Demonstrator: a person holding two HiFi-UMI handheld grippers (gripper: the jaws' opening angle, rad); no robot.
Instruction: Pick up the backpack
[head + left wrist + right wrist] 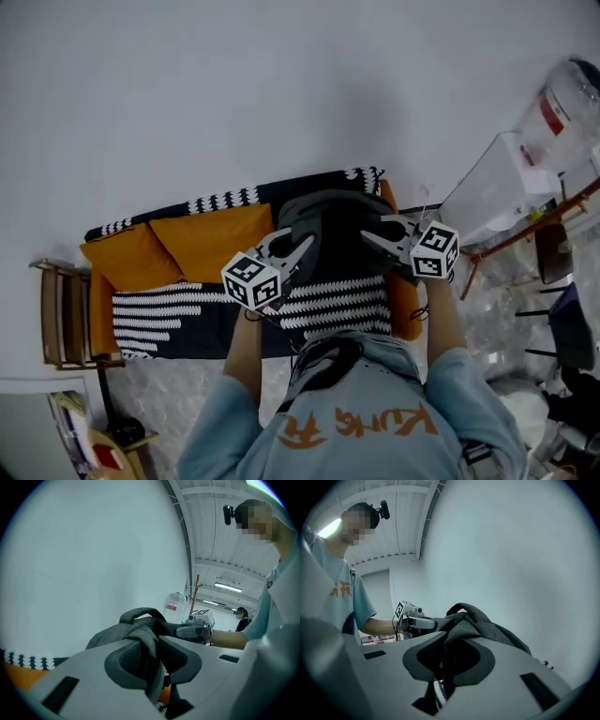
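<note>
A dark grey backpack hangs in the air between both grippers, above a couch. My left gripper is shut on a fold of its grey fabric, the strap running down between the pads of the left gripper. On the other side, my right gripper is shut on the bag's fabric, a zipper showing below the pads of the right gripper. The top carry loop stands free above. Each gripper view shows the opposite gripper clamped on the far side.
Below lies a couch with orange cushions and a black-and-white patterned blanket. A wooden side stand is at its left. Clear plastic containers, a white box and dark chair frames crowd the right. A plain white wall rises behind.
</note>
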